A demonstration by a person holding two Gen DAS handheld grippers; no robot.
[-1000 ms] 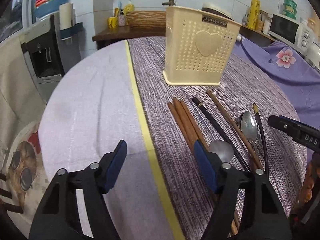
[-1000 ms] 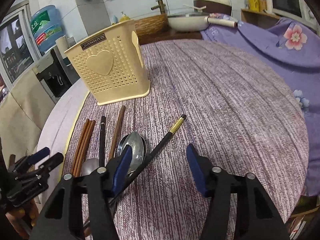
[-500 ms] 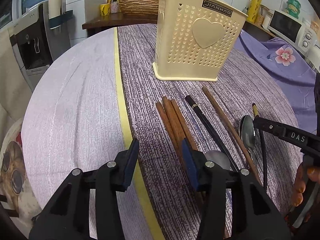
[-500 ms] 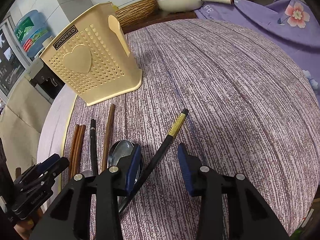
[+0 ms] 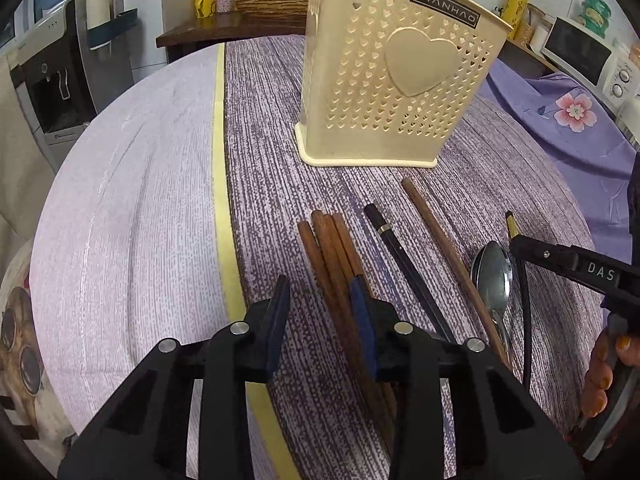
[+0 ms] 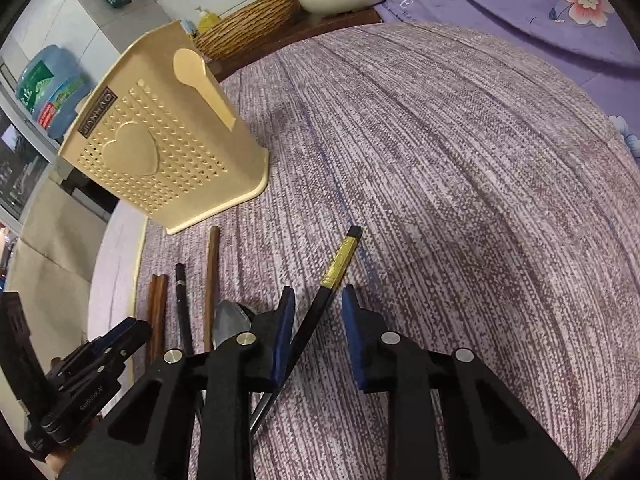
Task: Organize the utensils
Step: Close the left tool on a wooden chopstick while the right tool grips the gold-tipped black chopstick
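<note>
Only the right view shows the gold-banded chopstick (image 6: 345, 257) between the right tool (image 6: 318, 312) – both tools' jaws have just been closing, still apart. Holder (image 5: 394, 80) reads JIANHAO; left tool (image 5: 320, 304) straddles brown chopsticks (image 5: 332, 252).

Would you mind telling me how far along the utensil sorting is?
Nothing looks sorted yet: no utensil shows in the cream holder. In hand: the right gripper has been closing around the gold-banded black chopstick, the left gripper around the brown chopsticks; neither visibly grips. The spoon and other chopsticks remain.
</note>
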